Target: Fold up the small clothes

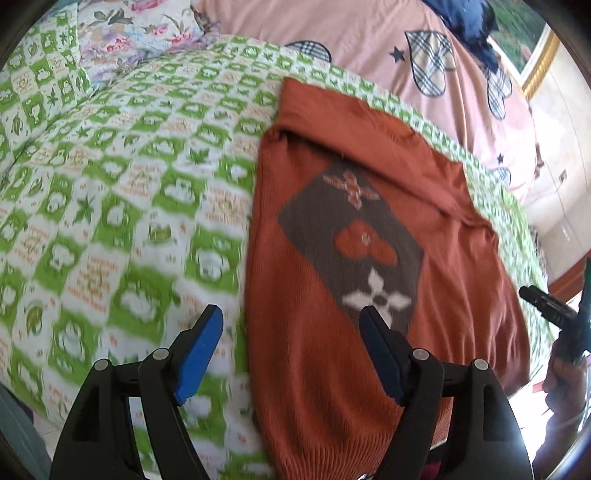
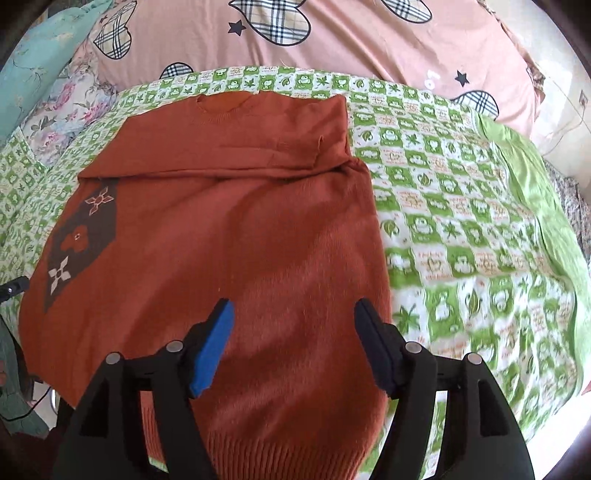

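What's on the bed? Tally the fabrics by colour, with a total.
Rust sweater: 1
Green checked sheet: 1
Pink quilt: 1
Floral pillow: 1
Teal cloth: 1
Navy cloth: 1
Total: 6

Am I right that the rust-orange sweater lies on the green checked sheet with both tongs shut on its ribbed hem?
Not quite: the sweater does lie on the green checked sheet, but the left tongs and right tongs are open above it, gripping nothing. Each wrist view shows its own pair spread apart.
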Demonstrator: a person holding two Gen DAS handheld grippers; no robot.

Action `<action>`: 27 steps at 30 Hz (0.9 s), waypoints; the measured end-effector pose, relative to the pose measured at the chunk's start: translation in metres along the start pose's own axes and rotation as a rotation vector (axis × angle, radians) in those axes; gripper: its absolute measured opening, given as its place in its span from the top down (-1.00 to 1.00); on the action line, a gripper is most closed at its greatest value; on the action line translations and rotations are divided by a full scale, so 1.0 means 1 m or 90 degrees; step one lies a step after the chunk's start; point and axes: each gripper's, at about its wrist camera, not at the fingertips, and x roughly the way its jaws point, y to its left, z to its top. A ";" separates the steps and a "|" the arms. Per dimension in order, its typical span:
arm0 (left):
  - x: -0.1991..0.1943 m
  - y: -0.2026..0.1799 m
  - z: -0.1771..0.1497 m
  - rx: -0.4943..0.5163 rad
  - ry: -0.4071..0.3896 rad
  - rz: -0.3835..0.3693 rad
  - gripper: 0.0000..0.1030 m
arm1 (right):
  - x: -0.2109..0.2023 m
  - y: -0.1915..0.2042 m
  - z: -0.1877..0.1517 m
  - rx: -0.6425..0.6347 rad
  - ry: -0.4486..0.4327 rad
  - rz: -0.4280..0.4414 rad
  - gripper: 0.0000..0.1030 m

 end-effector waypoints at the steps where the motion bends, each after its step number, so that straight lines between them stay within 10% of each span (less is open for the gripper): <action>1: -0.001 -0.001 -0.004 0.002 0.005 0.004 -0.52 | -0.002 -0.003 -0.003 0.008 0.001 0.011 -0.33; 10: -0.005 -0.005 -0.031 0.032 0.040 -0.017 -0.57 | -0.004 -0.078 -0.057 0.165 0.053 0.178 -0.33; 20: -0.014 -0.011 -0.055 0.062 0.065 -0.101 -0.55 | 0.000 -0.077 -0.073 0.156 0.066 0.330 -0.31; 24: -0.011 -0.006 -0.052 0.043 0.067 -0.129 -0.49 | 0.008 -0.079 -0.077 0.183 0.065 0.353 0.15; 27: -0.007 -0.002 -0.049 0.037 0.067 -0.130 -0.03 | 0.013 -0.091 -0.085 0.218 0.079 0.372 0.82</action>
